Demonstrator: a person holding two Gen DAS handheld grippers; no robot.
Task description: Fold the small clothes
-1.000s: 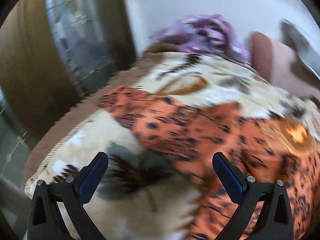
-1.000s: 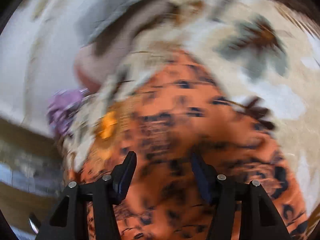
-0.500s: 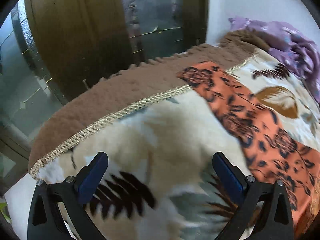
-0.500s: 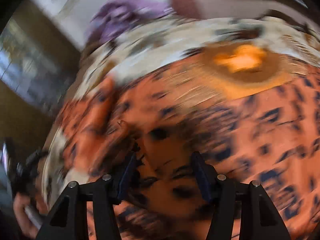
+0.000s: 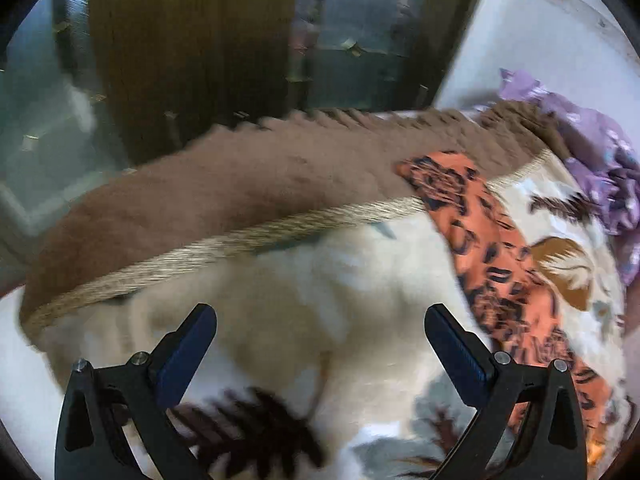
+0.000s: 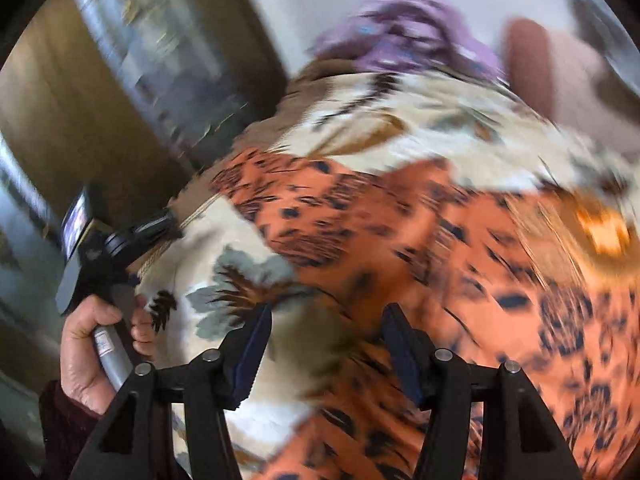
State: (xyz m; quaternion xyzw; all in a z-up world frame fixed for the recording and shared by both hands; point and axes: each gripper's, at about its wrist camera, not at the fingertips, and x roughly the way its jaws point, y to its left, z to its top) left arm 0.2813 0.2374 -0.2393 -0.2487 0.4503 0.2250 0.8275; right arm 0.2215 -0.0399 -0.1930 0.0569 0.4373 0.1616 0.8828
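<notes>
Lying right of parted left gripper (image 5: pixel 320 340): orange garment (image 5: pixel 492 248); under parted right gripper (image 6: pixel 326 340).

In the left wrist view, the garment (image 5: pixel 496 248) lay on the blanket (image 5: pixel 320 280) at three o'clock, crumpled cloth (image 5: pixel 600 160) beyond it at two.

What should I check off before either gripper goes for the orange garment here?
1. Left gripper open, nothing between its fingers: ok.
2. Right gripper open, nothing held: ok.
3. Orange patterned garment lying on the floral blanket: ok.
4. Garment spread flat, without creases: cannot tell, the right wrist view is blurred.
5. Left gripper aimed at the garment: not ok, the cloth lies off to its right.
6. Purple cloth apart from the garment: ok.
</notes>
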